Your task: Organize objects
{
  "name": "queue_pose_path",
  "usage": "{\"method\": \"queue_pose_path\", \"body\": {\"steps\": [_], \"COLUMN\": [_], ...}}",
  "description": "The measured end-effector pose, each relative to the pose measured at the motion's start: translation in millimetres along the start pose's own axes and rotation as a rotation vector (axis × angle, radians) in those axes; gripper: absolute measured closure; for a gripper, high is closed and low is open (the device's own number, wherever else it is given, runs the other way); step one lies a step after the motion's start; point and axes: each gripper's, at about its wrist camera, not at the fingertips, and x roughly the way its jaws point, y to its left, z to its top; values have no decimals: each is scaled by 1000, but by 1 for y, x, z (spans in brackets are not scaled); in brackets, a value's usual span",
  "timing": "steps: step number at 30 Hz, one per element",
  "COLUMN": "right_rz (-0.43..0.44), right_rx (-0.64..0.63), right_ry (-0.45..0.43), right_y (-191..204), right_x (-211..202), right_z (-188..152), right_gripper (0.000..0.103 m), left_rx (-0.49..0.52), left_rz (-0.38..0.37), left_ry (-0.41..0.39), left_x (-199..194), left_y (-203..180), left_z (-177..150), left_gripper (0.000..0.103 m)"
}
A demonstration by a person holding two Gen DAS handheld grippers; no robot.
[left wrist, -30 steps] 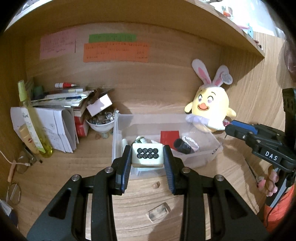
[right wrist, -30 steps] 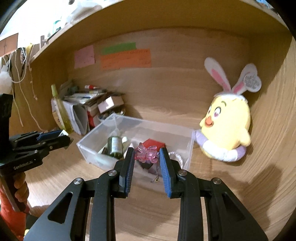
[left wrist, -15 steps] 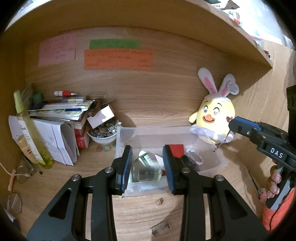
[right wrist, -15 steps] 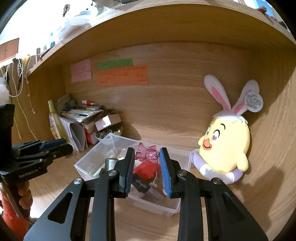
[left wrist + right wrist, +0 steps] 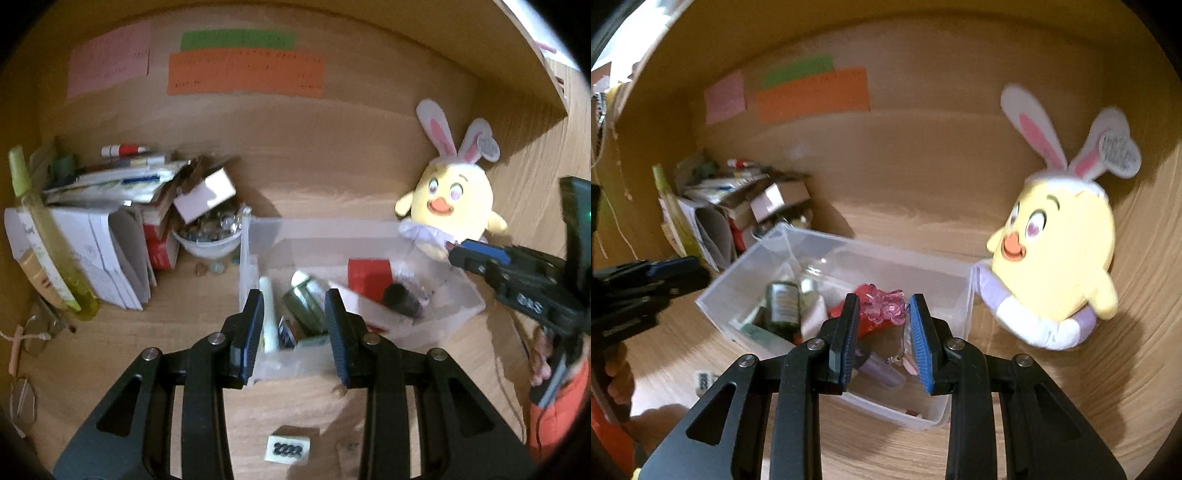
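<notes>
A clear plastic bin (image 5: 469,306) (image 5: 746,273) sits on the wooden desk and holds a green bottle (image 5: 304,306) (image 5: 781,304), a red box (image 5: 369,275) and a black cap (image 5: 400,299). My left gripper (image 5: 294,332) is open and empty above the bin's front left corner. A cream mahjong tile with black dots (image 5: 289,448) (image 5: 703,378) lies on the desk in front of the bin. My right gripper (image 5: 882,341) holds a pink crystal charm (image 5: 882,304) at its fingertips over the bin's right end.
A yellow bunny-eared chick plush (image 5: 448,210) (image 5: 1056,258) leans at the right of the bin. A stack of books and papers (image 5: 110,221), a bowl of glass beads (image 5: 210,236) and a yellow-green spray bottle (image 5: 48,240) stand at the left. Glasses (image 5: 26,354) lie at the far left.
My left gripper has opened and let go of the tile, which now lies on the desk in front of the bin. My right gripper has lowered with the pink charm over the bin.
</notes>
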Motion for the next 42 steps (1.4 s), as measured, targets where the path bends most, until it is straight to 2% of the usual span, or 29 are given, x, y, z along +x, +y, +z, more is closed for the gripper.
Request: {"method": "queue_pose_path", "body": {"steps": [8, 13, 16, 19, 22, 24, 25, 26, 34, 42], "right_rz": [4, -3, -3, -9, -15, -21, -20, -20, -24, -22], "right_rx": [32, 21, 13, 5, -6, -15, -16, -16, -29, -46], "right_ry": [93, 119, 131, 149, 161, 167, 167, 171, 176, 151], "right_y": [-12, -12, -10, -8, -5, -3, -2, -2, 0, 6], "right_x": [36, 44, 47, 52, 55, 56, 56, 55, 46, 31], "right_z": [-12, -15, -17, -19, -20, -20, -21, -21, -20, -18], "right_gripper": [78, 78, 78, 78, 78, 78, 78, 78, 78, 68], "left_rx": [-8, 9, 15, 27, 27, 26, 29, 42, 25, -8], "left_rz": [-7, -8, -28, -22, -22, -30, -36, -30, -30, -37], "left_ry": [117, 193, 223, 251, 272, 280, 286, 283, 255, 132], "left_x": [-1, 5, 7, 12, 18, 20, 21, 21, 19, 1], "left_y": [21, 21, 18, 15, 14, 13, 11, 9, 10, 15], "left_z": [-41, -68, -80, -89, -94, -96, -98, -98, -91, -52], "left_gripper": [49, 45, 38, 37, 39, 53, 65, 69, 70, 70]}}
